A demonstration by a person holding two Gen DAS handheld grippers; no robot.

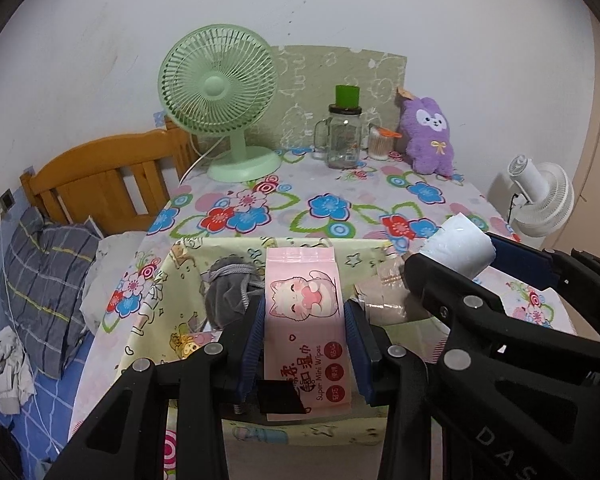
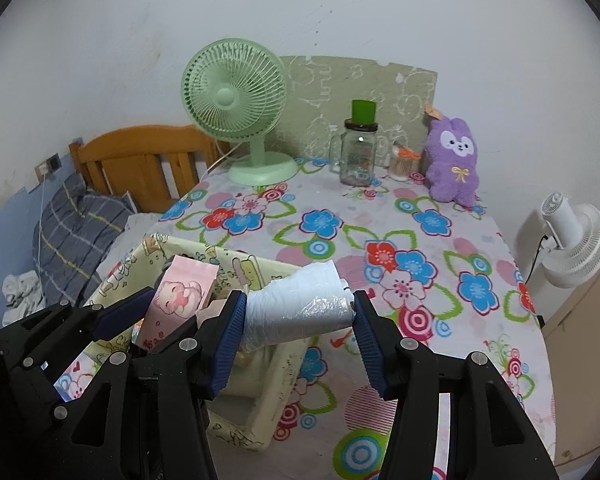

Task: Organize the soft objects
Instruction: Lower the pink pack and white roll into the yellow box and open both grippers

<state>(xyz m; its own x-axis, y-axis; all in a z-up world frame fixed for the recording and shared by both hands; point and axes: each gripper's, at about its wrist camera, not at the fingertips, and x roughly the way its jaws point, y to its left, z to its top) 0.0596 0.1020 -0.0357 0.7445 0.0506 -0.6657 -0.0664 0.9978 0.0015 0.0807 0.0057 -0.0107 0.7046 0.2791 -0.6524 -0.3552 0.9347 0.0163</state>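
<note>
Two claws loaded, both over the pale-yellow cartoon-print fabric storage box point(image 1: 168, 280) at the near-left corner of the flower-print bench point(image 2: 420, 240). Left claw point(image 1: 304, 336) is clamped partway closed on a flat pink pack of mini wet wipes w/ a cat drawing point(image 1: 304, 304), pads pressing both long edges, pack upright above the box opening. Right claw point(image 2: 298, 332) is closed a bit wider on a white roll wrapped in clear plastic film point(image 2: 300, 300), prob. tissue, held crosswise at the box's right rim.

Inside the box: a grey drawstring cloth pouch point(image 1: 228, 292) on the left, some beige wrapped item beside it, can't tell what.

Step in hand, I'd say: the drop-off — both soft items abt to go in. Next move calls for lowering each into free space, wipes btwn pouch and beige item, then easing the pads apart. Purple plush rabbit toy point(image 2: 454, 160) at the bench's far side looks like the next pick.
</note>
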